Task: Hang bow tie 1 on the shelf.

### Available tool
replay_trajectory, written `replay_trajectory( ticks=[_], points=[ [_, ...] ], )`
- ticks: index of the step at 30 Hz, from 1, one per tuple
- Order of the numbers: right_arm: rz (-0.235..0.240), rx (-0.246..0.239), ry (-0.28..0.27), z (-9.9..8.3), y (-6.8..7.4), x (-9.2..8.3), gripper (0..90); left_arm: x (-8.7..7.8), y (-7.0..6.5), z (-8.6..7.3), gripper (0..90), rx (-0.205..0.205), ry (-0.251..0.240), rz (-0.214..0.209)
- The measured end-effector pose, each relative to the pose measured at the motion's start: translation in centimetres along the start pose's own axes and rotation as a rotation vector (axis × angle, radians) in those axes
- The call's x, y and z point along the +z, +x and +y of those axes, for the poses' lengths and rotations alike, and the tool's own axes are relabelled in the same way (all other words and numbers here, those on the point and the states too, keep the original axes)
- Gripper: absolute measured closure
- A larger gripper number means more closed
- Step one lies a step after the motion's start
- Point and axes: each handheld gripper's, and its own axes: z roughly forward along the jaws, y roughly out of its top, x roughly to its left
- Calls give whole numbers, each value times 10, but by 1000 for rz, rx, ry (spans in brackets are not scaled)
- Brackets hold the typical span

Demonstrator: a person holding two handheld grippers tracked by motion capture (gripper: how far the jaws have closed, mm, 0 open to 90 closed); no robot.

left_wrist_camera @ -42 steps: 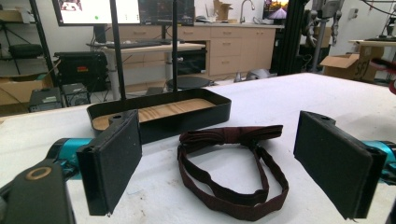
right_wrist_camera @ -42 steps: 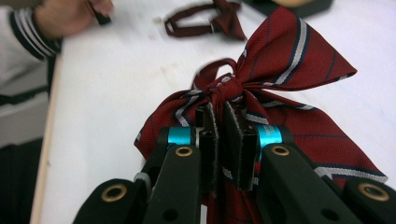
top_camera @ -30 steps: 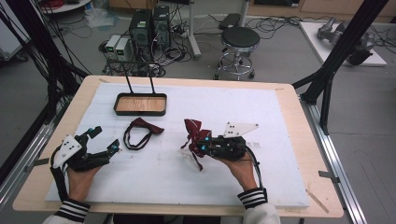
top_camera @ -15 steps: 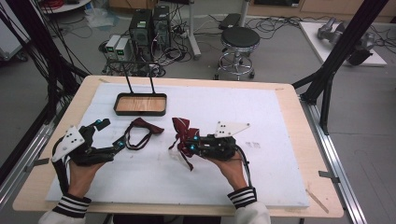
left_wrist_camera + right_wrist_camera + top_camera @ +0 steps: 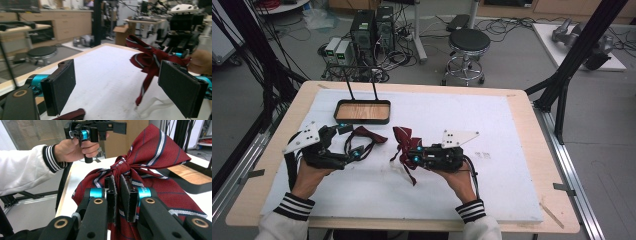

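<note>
Roughly upright bow tie, tails down.

No text, label, brand, number or sign can be read anywhere in these views.
</note>
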Motion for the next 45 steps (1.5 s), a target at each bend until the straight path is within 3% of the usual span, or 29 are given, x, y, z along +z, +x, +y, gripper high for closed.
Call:
replay_trajectory(
  ticks=[4,8,14,22,29,32,35,37,45],
  points=[
    [10,-10,-2,1,1,0,841,13,1,5,147,9,46,-76],
    [38,-33,4,4,3,3,841,28,-1,5,133,-18,85,-140],
    [41,-59,17,5,6,6,841,45,-5,11,124,-34,91,-207],
    [44,-93,35,6,8,9,840,63,-5,17,129,-77,124,-257],
    [47,-116,45,6,10,11,840,76,-7,20,152,-92,154,-295],
    [45,-128,44,6,11,12,840,80,-7,20,183,-129,163,-332],
    [44,-145,49,6,11,12,840,82,-7,19,221,-143,173,-369],
    [39,-154,57,6,12,13,840,83,-7,19,295,-142,172,-387],
    [29,-174,63,6,12,14,839,81,-9,20,511,-119,188,-387]
  ],
)
